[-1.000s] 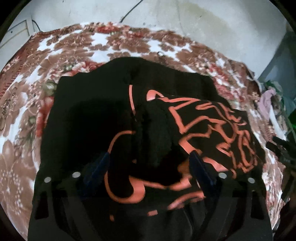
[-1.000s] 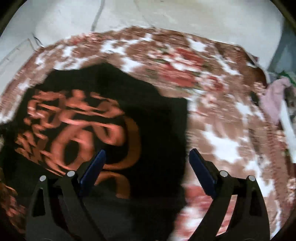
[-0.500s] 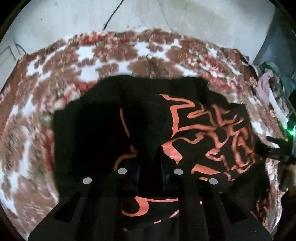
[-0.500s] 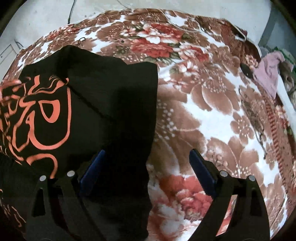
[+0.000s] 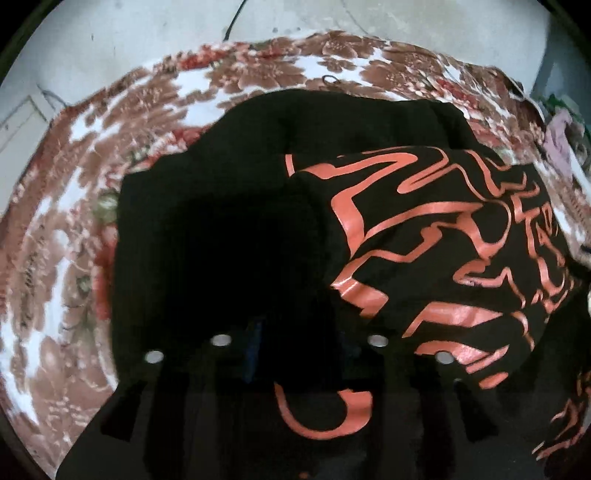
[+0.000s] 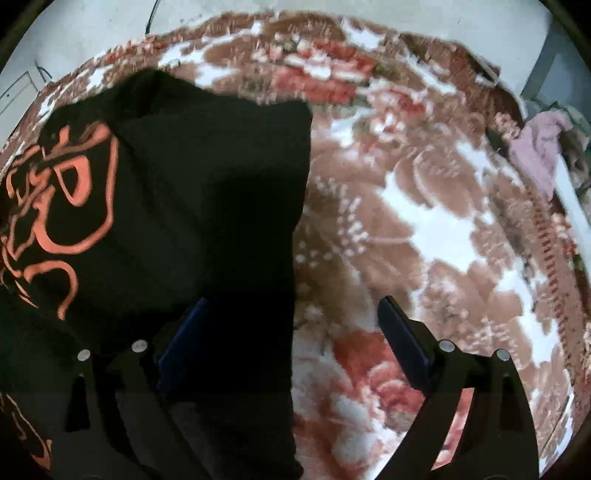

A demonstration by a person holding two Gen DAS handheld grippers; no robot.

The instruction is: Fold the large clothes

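Observation:
A black garment with an orange print (image 5: 424, 229) lies partly folded on a floral blanket (image 5: 74, 240). My left gripper (image 5: 301, 332) points down at it. Its jaws are opening, with a raised fold of black cloth between them; the pads no longer seem to press on it. In the right wrist view the same garment (image 6: 207, 177) fills the left half. My right gripper (image 6: 291, 306) stands open astride the garment's right edge, with its left finger over the black cloth and its right finger over the blanket (image 6: 424, 229).
The blanket covers the whole bed. A pale wall (image 5: 147, 29) with a cable runs behind it. At the far right edge lies a heap of pink and other clothes (image 6: 543, 144). Bare blanket stretches to the right of the garment.
My left gripper went from wide open to shut on the black fold, and its jaws have now parted again. The right gripper has come lower over the garment's right edge, still open.

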